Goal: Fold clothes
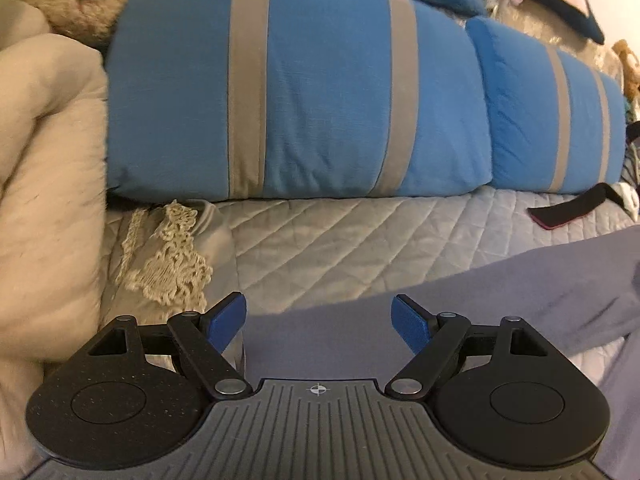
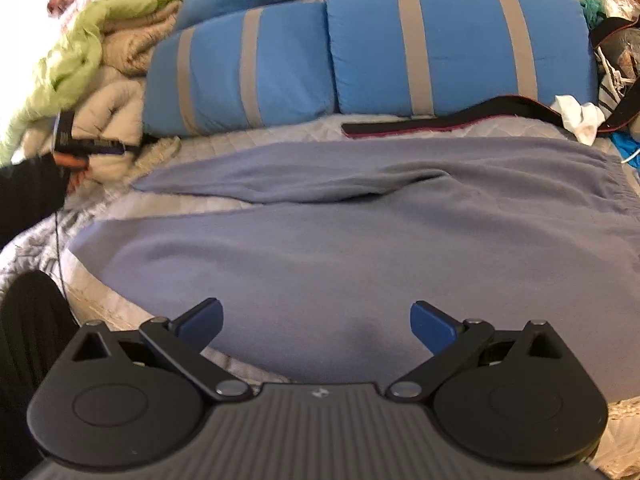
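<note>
Grey-blue fleece trousers (image 2: 360, 248) lie spread flat on the quilted bed cover (image 2: 224, 144), legs pointing left, waistband at the right. My right gripper (image 2: 316, 320) is open and empty, its blue pads just above the near leg. In the left wrist view the end of a trouser leg (image 1: 460, 300) runs from the right edge under my left gripper (image 1: 318, 320), which is open and empty over the leg end.
Two blue pillows with grey stripes (image 1: 296, 88) (image 2: 460, 40) lean at the bed's back. A beige duvet (image 1: 44, 184) and lace cloth (image 1: 168, 260) lie left. A black strap (image 2: 440, 120) and white cloth (image 2: 580, 116) lie beyond the trousers. A pile of clothes (image 2: 80, 56) sits far left.
</note>
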Available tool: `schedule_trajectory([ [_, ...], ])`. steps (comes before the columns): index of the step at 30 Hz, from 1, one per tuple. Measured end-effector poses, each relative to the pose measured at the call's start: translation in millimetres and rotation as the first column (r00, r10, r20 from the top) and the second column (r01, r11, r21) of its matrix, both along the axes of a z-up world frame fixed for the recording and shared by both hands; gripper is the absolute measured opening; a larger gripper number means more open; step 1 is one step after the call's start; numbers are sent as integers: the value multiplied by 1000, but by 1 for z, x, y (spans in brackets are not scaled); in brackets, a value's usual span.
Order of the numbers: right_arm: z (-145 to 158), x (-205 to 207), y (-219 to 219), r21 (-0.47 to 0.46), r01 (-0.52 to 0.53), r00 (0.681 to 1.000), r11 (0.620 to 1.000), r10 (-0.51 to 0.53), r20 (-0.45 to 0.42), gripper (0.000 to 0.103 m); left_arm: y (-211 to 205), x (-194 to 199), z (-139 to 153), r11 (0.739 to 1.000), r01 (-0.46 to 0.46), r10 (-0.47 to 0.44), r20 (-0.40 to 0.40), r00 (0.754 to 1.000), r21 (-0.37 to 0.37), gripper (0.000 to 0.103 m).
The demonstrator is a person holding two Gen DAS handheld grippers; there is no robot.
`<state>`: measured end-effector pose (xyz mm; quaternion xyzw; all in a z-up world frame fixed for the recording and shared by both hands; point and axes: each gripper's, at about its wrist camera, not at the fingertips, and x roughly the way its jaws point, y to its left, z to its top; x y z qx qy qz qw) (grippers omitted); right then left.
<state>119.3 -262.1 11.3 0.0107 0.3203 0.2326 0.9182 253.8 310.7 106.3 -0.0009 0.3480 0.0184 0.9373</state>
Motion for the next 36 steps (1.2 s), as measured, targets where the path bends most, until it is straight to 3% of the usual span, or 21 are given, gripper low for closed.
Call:
schedule_trajectory([
  [6, -12, 7, 2, -10, -10, 997, 1000, 10, -70, 103, 3, 48, -23, 998, 60, -57, -160, 986, 15, 80],
  [13, -18, 3, 22, -87, -148, 985, 985, 139, -100, 103, 8, 80, -51, 986, 163, -168, -206, 964, -43, 80],
  [16, -21, 5, 23, -64, -175, 977, 982, 166, -134, 103, 14, 92, -59, 983, 182, -180, -241, 954, -12, 80],
  [24, -22, 12, 14, -14, -144, 976, 990, 139, -169, 103, 41, 95, -73, 972, 230, -235, -296, 926, -51, 76],
  [25, -21, 13, 13, -10, -137, 977, 991, 133, -169, 103, 39, 92, -73, 972, 234, -234, -283, 930, -35, 72],
  [26, -20, 13, 11, -5, -129, 978, 992, 126, -166, 103, 36, 89, -73, 970, 242, -238, -278, 931, -20, 62],
  [28, -18, 15, 8, 4, -111, 982, 994, 110, -156, 103, 31, 83, -73, 966, 259, -249, -267, 931, 4, 36],
  [29, -16, 17, 7, 2, -101, 984, 995, 100, -151, 103, 29, 80, -71, 963, 270, -262, -259, 930, -5, 13],
  [34, 0, 28, 3, -61, -48, 995, 997, 42, -96, 103, -1, 57, -66, 944, 294, -258, -221, 941, 152, 7],
  [36, 10, 33, -2, -84, -8, 998, 996, 3, -67, 103, -8, 47, -63, 941, 288, -252, -196, 948, 179, 7],
])
